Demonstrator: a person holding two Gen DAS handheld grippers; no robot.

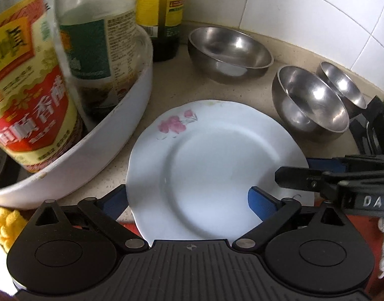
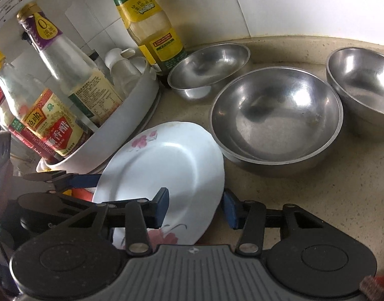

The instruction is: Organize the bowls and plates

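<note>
A white plate with pink flowers (image 1: 217, 165) (image 2: 164, 170) is on the counter, tilted. My left gripper (image 1: 189, 200) is open, with one finger under the plate's left edge and one above its right side. My right gripper (image 2: 195, 208) is open around the plate's right rim, one finger above and one below; it also shows in the left wrist view (image 1: 317, 178). Three steel bowls stand behind: a wide one (image 1: 229, 50) (image 2: 209, 67), a middle one (image 1: 310, 102) (image 2: 277, 118) and a far right one (image 1: 342, 85) (image 2: 362, 82).
A white round rack (image 1: 111, 135) (image 2: 116, 130) holding sauce bottles (image 1: 28, 87) (image 2: 48, 123) stands left of the plate. A yellow-labelled bottle (image 1: 164, 17) (image 2: 151, 25) stands by the tiled wall. A yellow cloth (image 1: 3, 223) lies at the lower left.
</note>
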